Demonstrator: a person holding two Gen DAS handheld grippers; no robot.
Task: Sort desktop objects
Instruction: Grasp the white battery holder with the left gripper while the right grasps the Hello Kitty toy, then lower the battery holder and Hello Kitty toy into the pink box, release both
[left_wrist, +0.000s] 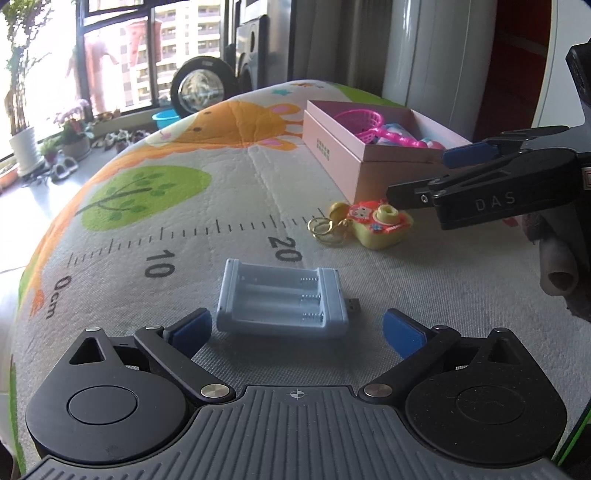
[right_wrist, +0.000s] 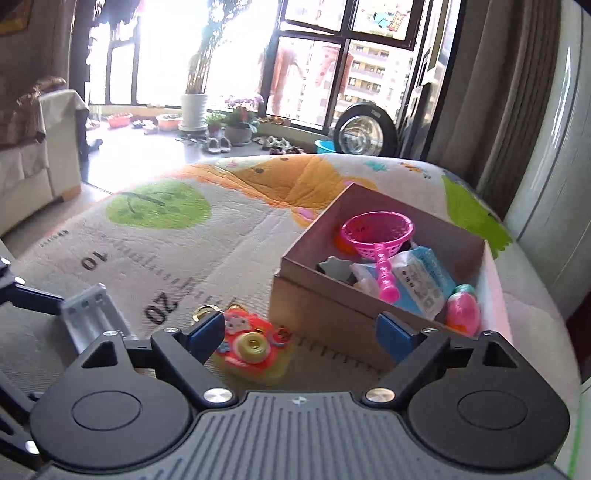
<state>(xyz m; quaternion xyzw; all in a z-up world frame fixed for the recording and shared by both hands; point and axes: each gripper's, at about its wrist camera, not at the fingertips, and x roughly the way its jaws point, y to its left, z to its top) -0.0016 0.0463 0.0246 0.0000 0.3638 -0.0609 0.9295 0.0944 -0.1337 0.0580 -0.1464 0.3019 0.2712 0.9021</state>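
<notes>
A pale blue battery charger (left_wrist: 282, 303) lies on the printed mat just ahead of my left gripper (left_wrist: 297, 328), which is open and empty. It shows at the left of the right wrist view (right_wrist: 90, 314). A yellow and red toy camera keychain (left_wrist: 376, 224) lies beside the pink box (left_wrist: 345, 155). My right gripper (right_wrist: 301, 334) is open and empty, with the toy camera (right_wrist: 253, 349) just ahead between its fingers. It enters the left wrist view from the right (left_wrist: 417, 173). The box (right_wrist: 332, 306) holds a pink strainer (right_wrist: 376, 230), a tissue pack (right_wrist: 421, 280) and a pink egg (right_wrist: 461, 308).
The mat (left_wrist: 184, 236) has a ruler print, a giraffe and a green tree. Beyond its far edge are windows, a plant pot (right_wrist: 194, 110), shoes and a round black mirror (right_wrist: 364, 133). A sofa (right_wrist: 33, 155) stands at the left.
</notes>
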